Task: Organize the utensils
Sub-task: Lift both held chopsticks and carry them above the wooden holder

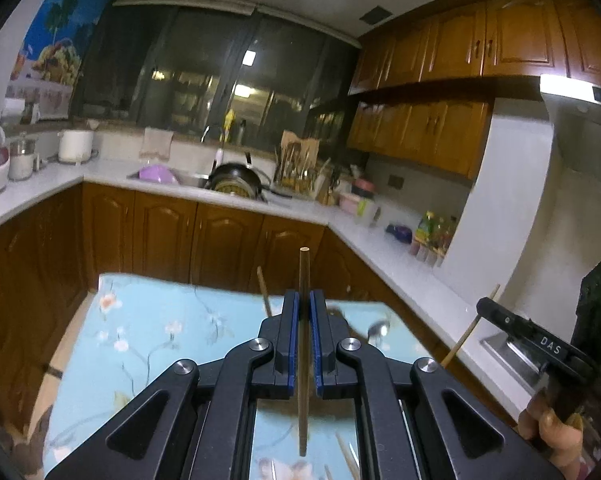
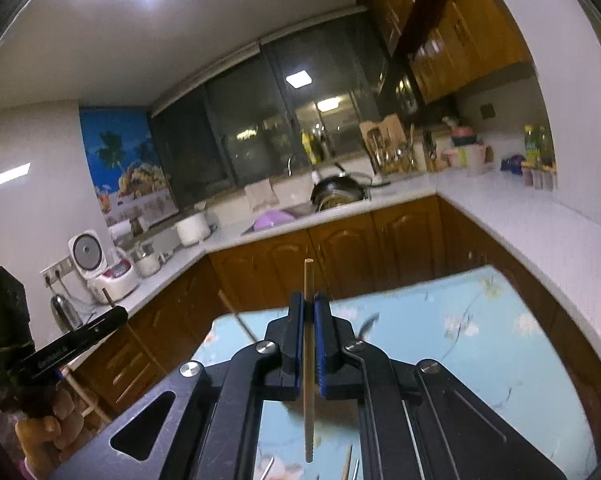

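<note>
My left gripper [image 1: 304, 300] is shut on a dark wooden chopstick [image 1: 303, 272] that stands upright between its blue pads, high above the table. My right gripper [image 2: 308, 302] is shut on a lighter wooden chopstick [image 2: 308, 276], also upright. Each gripper shows in the other's view, the right one [image 1: 486, 306] at the right edge and the left one [image 2: 116, 316] at the left edge, each with its stick. Another chopstick [image 1: 263, 290] and a metal spoon [image 1: 378, 330] stick up behind the fingers. More utensil tips [image 2: 350, 462] lie on the table below.
A table with a light blue floral cloth [image 1: 160, 340] is below me. White countertops [image 1: 380, 248] on wooden cabinets run around the kitchen. A sink with a black wok [image 1: 236, 178], a utensil rack [image 1: 298, 164], a rice cooker [image 2: 108, 268] and bottles [image 1: 434, 232] stand on them.
</note>
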Tool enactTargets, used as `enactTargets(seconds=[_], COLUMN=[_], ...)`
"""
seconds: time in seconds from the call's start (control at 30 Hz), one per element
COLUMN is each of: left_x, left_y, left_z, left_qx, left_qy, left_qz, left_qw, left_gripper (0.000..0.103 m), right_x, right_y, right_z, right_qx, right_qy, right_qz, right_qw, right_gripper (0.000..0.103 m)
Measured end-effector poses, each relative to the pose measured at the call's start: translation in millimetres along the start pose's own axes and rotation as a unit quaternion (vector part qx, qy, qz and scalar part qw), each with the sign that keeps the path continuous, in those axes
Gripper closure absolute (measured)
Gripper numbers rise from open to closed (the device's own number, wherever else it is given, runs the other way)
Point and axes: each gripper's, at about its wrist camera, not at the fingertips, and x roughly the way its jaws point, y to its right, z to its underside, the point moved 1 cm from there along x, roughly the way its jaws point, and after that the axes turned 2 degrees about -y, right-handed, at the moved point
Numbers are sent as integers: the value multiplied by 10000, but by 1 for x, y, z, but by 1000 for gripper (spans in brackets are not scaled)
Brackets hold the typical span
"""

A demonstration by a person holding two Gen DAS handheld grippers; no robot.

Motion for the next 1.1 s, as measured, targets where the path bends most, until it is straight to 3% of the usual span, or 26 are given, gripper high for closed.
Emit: enactTargets(seconds=[0.2, 0.47, 0.77, 1.1], left_x=[23, 53, 105, 153], left_y=[7, 10, 6, 4], left_z=[-15, -9, 20, 69], left_qx=[102, 131, -55, -24], left_qy=[311, 576, 622, 126], left_qz=[-8, -96, -270, -391], left_qw=[9995, 9982, 9977, 9992], left_gripper=[99, 99, 99, 99], right_x=[12, 38, 64, 94], right_y=[1, 4, 13, 27], right_z=[-31, -48, -33, 10], right_qx=[-100, -163, -129, -29], right_qy=[363, 572, 491, -20], right_qz=[146, 275, 340, 439], right_qw=[9992, 9979, 9981, 9990], right_gripper=[98, 98, 98, 98])
